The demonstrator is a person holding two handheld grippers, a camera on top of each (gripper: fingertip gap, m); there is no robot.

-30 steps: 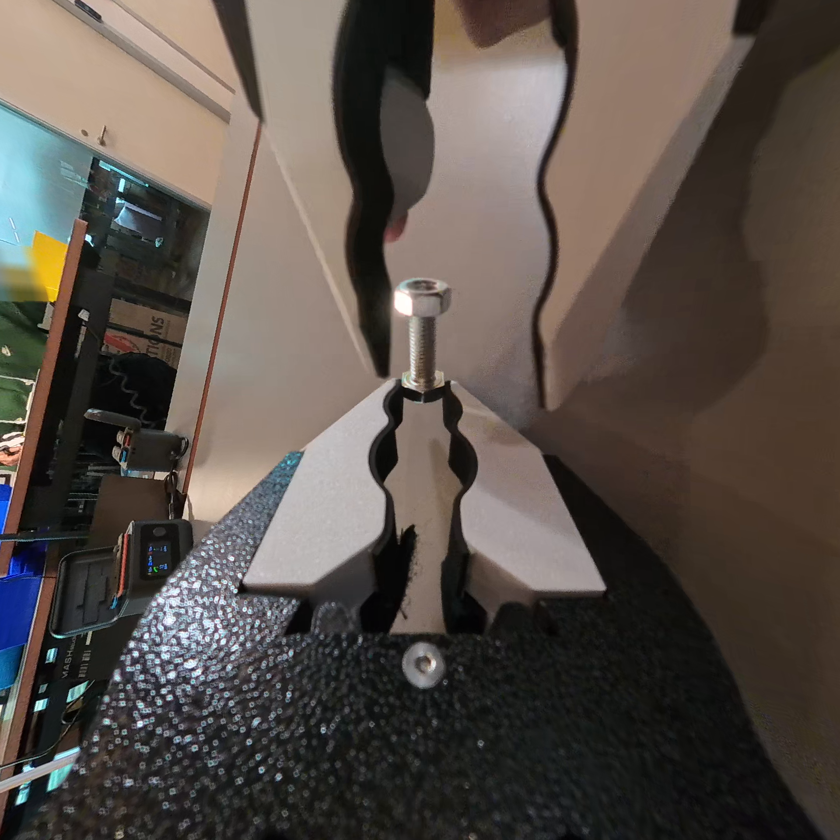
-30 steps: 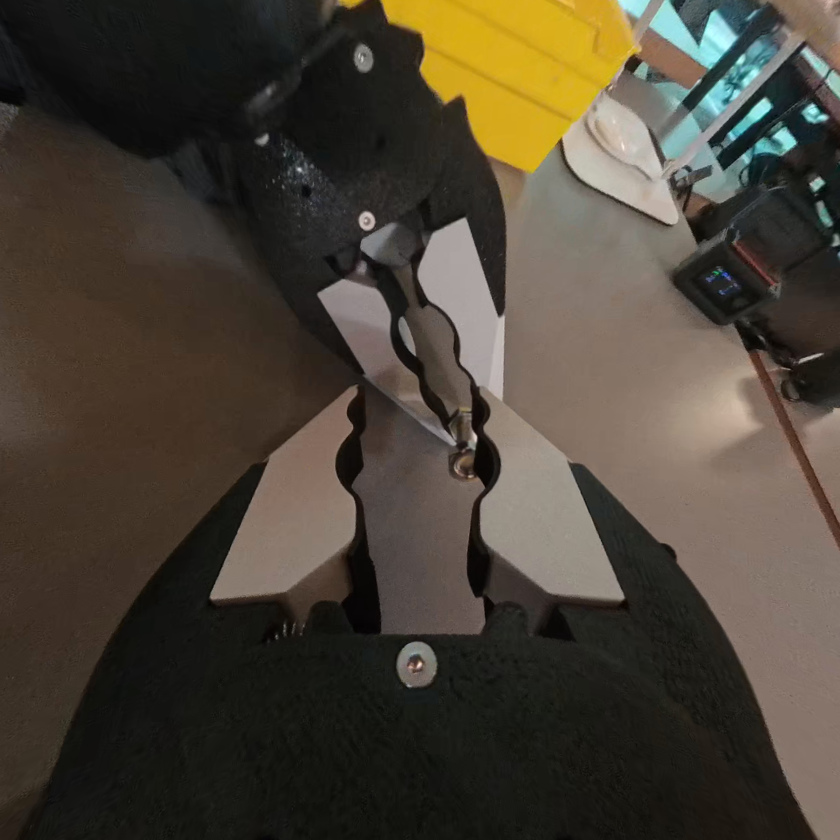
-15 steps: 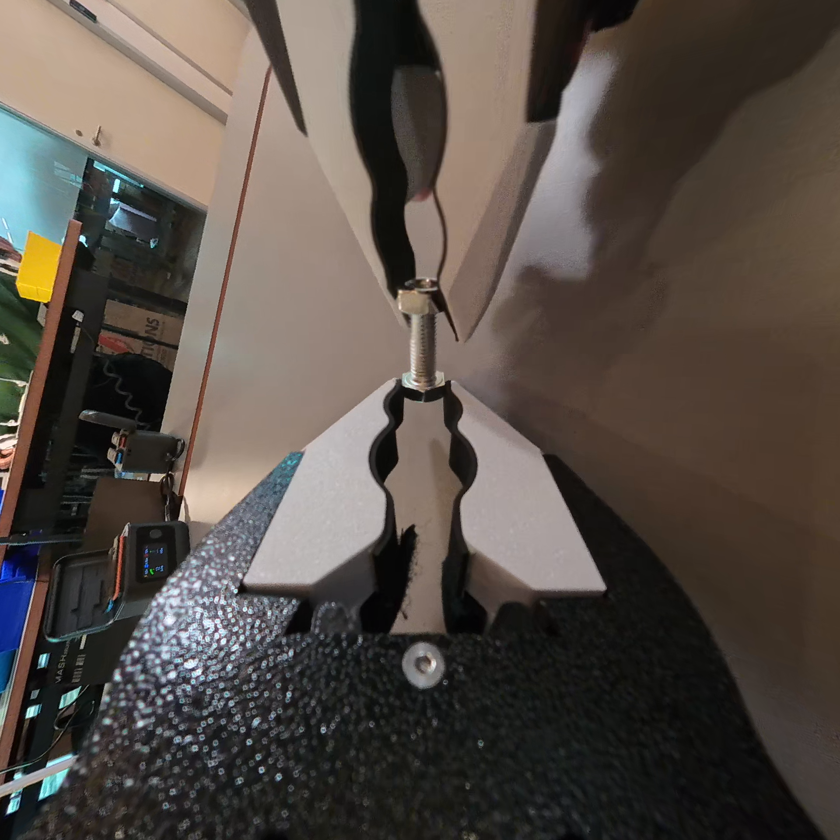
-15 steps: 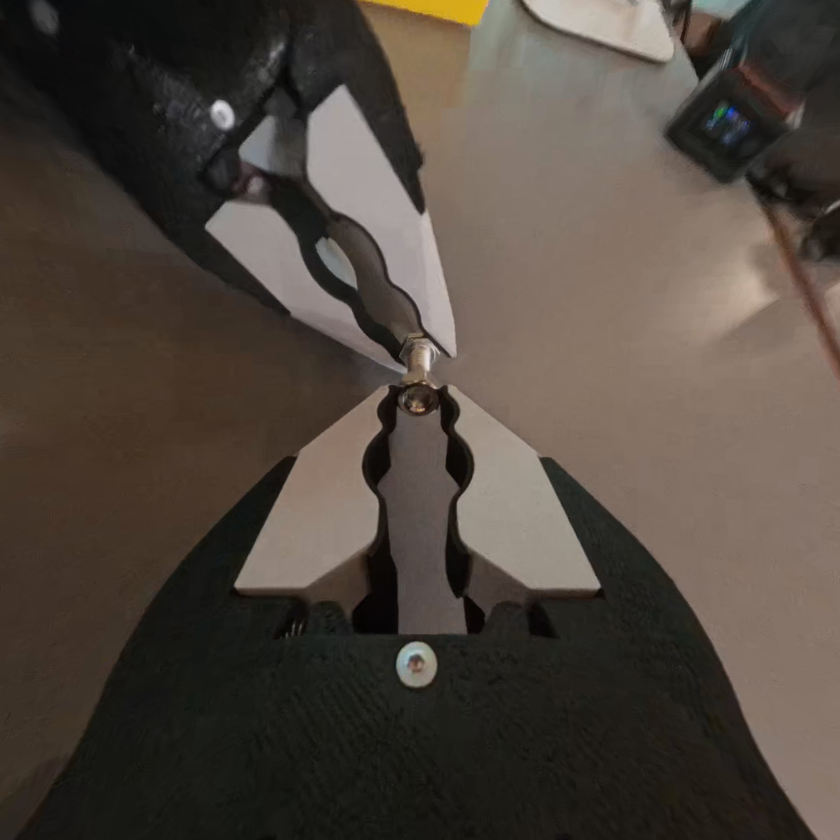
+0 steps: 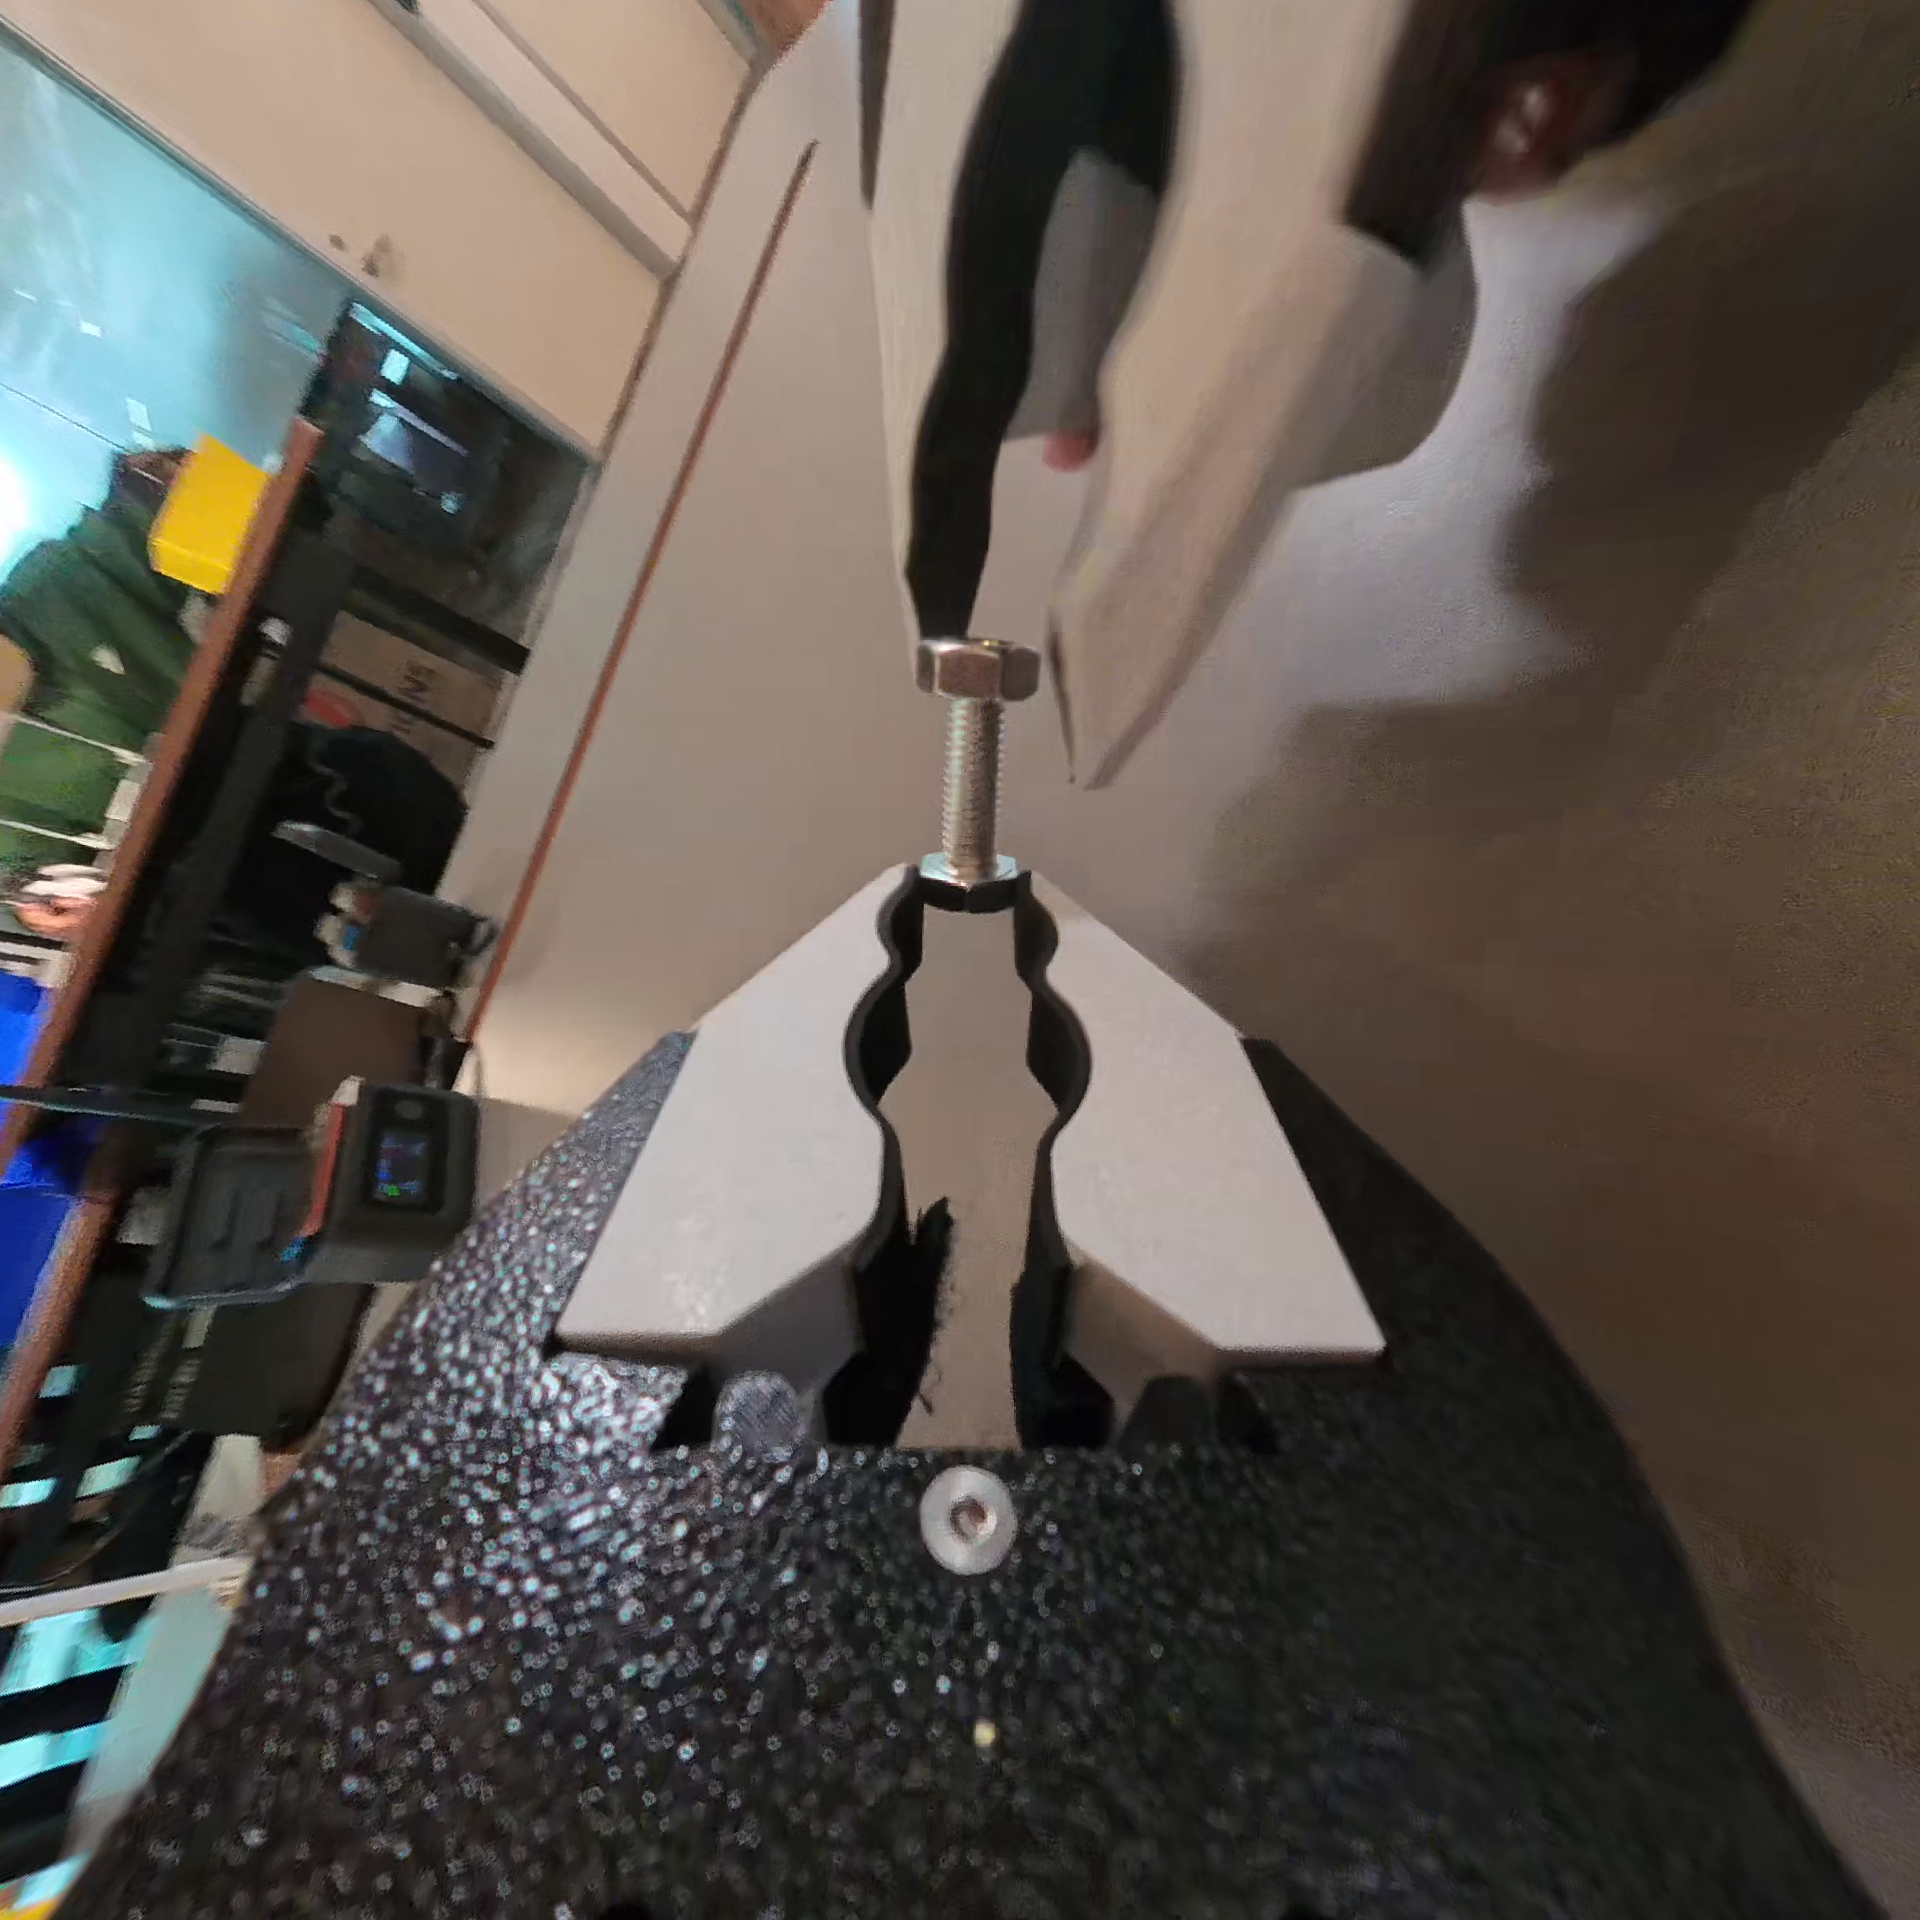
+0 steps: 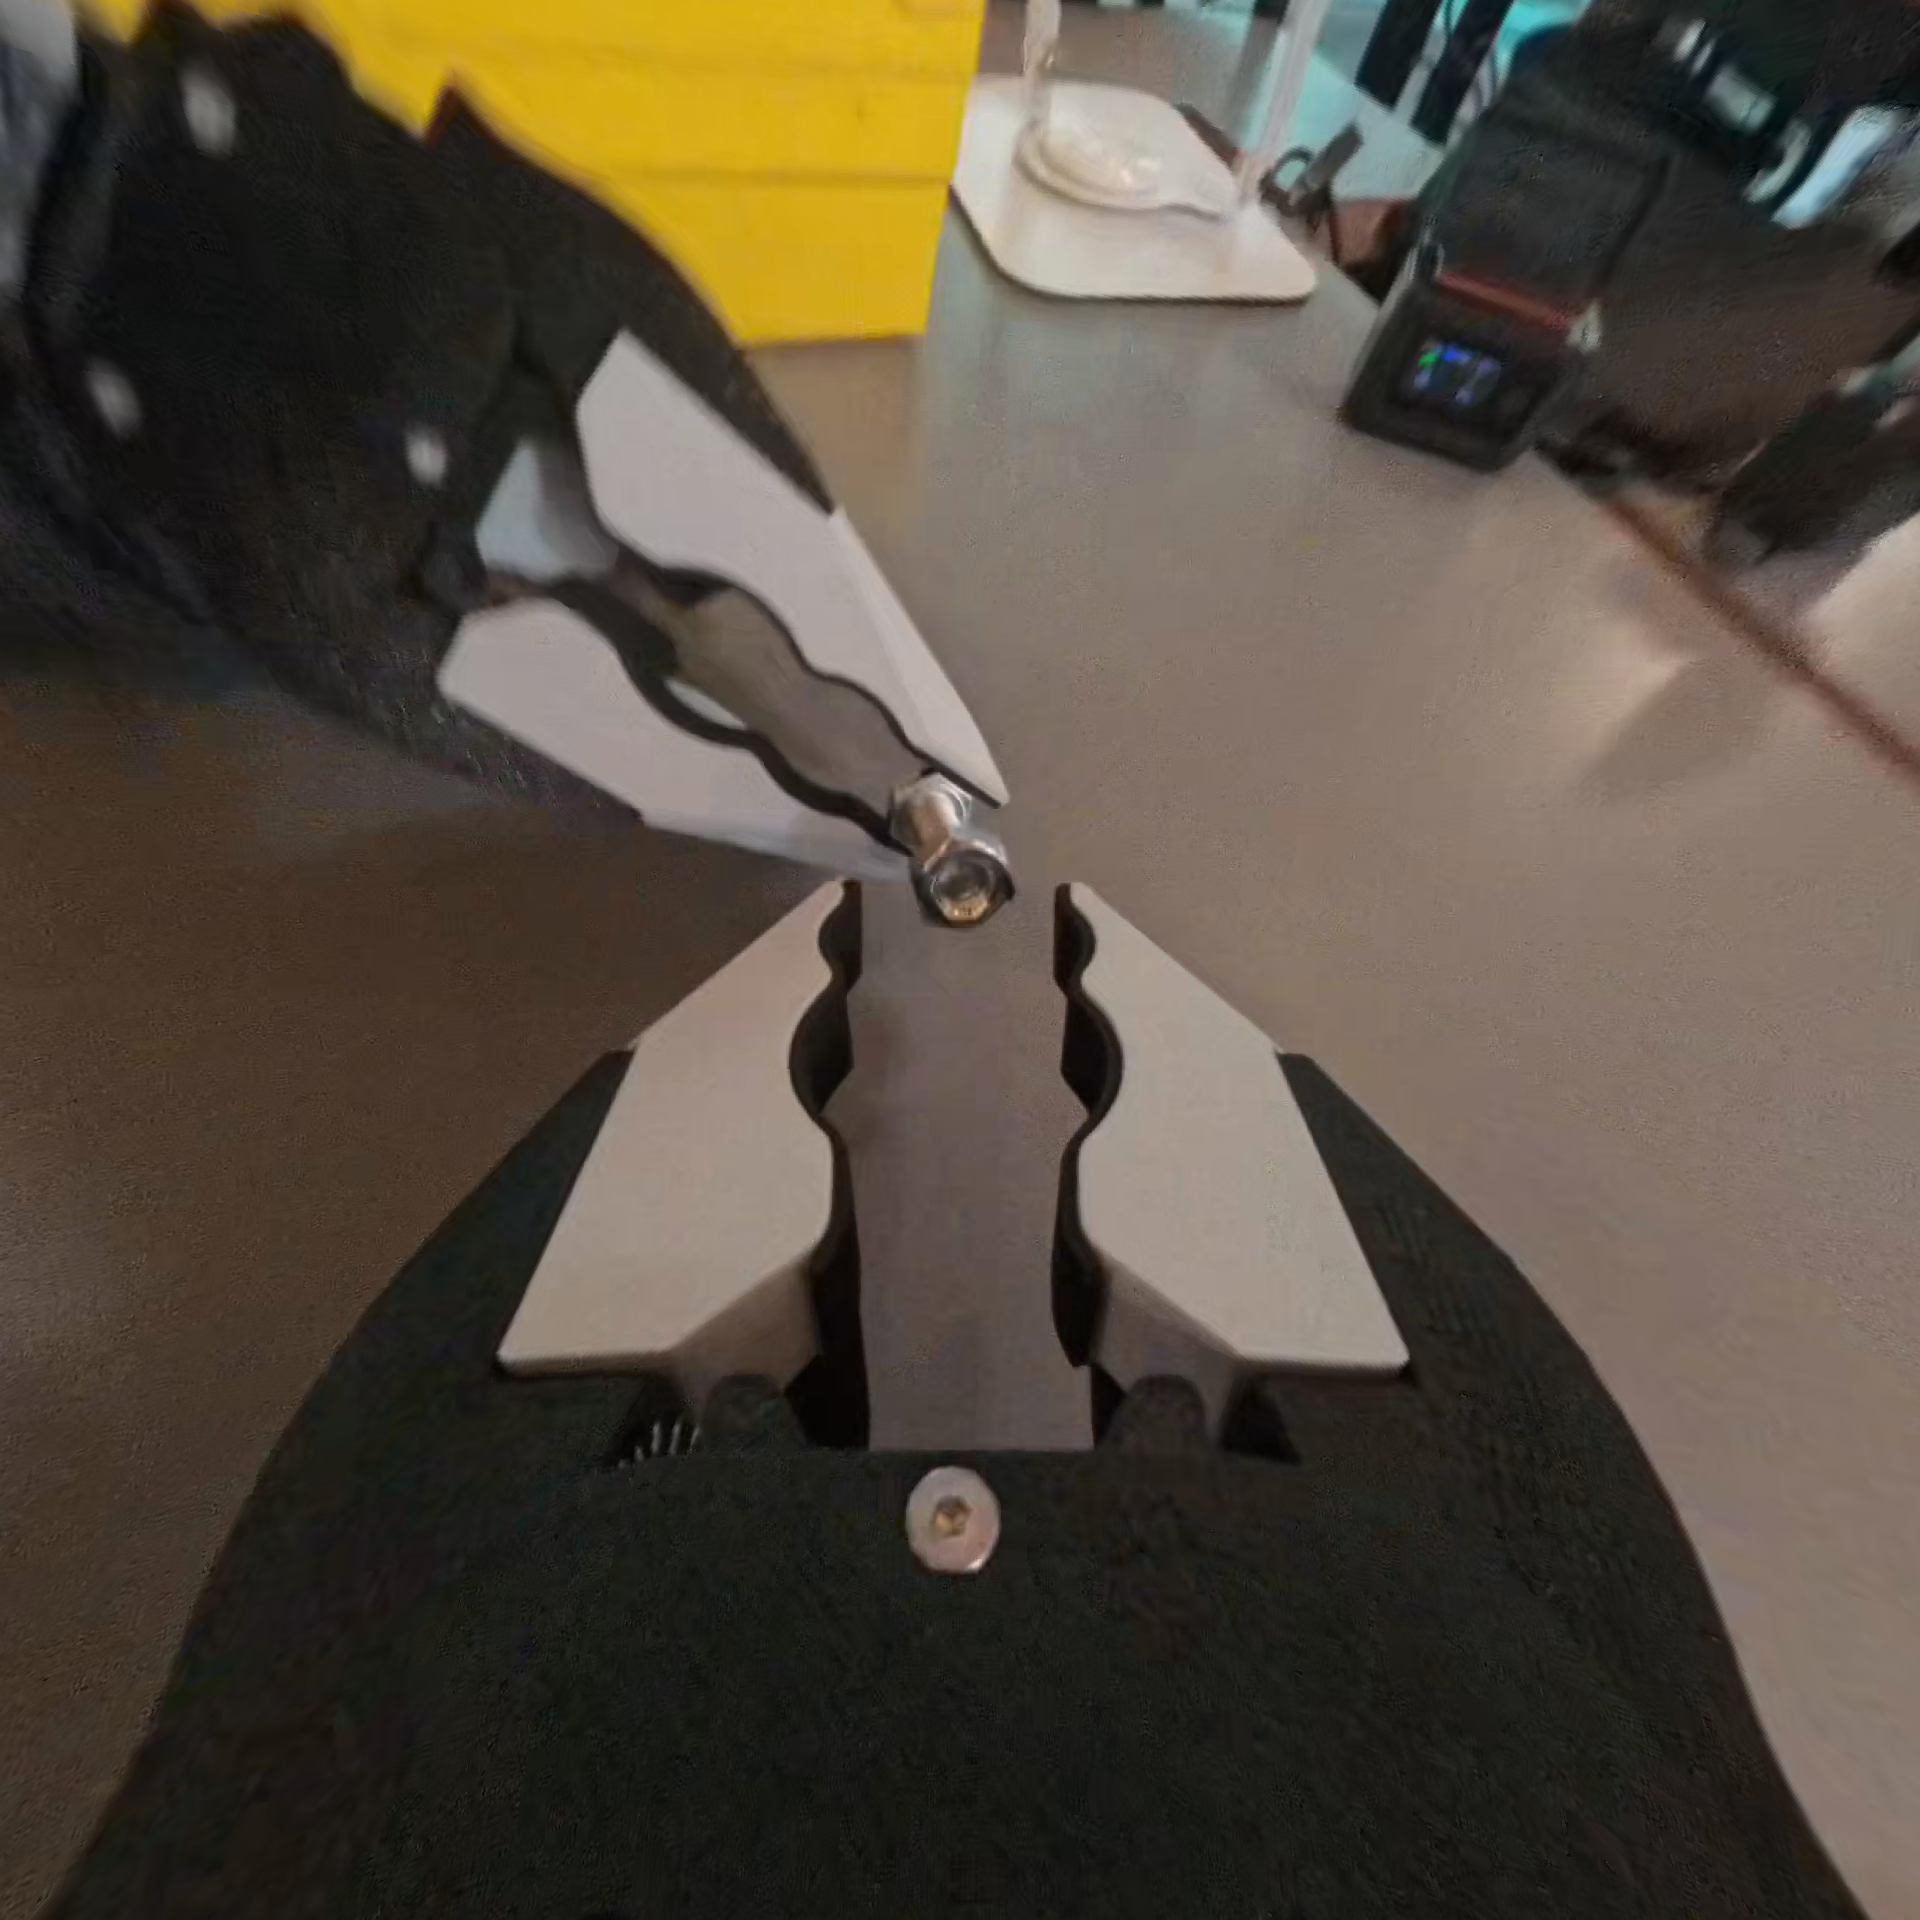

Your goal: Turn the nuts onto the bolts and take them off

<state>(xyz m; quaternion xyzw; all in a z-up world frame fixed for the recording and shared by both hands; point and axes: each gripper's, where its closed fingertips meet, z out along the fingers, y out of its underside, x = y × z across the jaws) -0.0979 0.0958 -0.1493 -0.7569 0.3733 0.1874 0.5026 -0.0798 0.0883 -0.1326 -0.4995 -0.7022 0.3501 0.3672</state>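
Now the left gripper (image 5: 972, 883) has its fingers pinching the hex head of a bolt (image 5: 970, 781), whose threaded shank sticks straight out past the fingertips. At the shank's far end sits a nut (image 5: 977, 666).

From the right wrist view, the same bolt (image 6: 940, 836) points toward the camera, with the nut (image 6: 962, 883) at its near end, and the left gripper (image 6: 914, 821) comes in from the upper left, clamped on the bolt's head. The right gripper (image 6: 956, 904) has its fingers spread, and the nut lies just beyond the gap between the two tips, touching neither as far as can be seen. From the left wrist view, the right gripper (image 5: 997, 665) hangs above the nut, blurred, with one fingertip just beside the nut's right edge.

Everything is held above a grey table (image 6: 1351, 727). At the table's far side stand a yellow bin (image 6: 790, 156), a white tray (image 6: 1132, 239) and a small black device (image 6: 1455, 374) with a lit screen.
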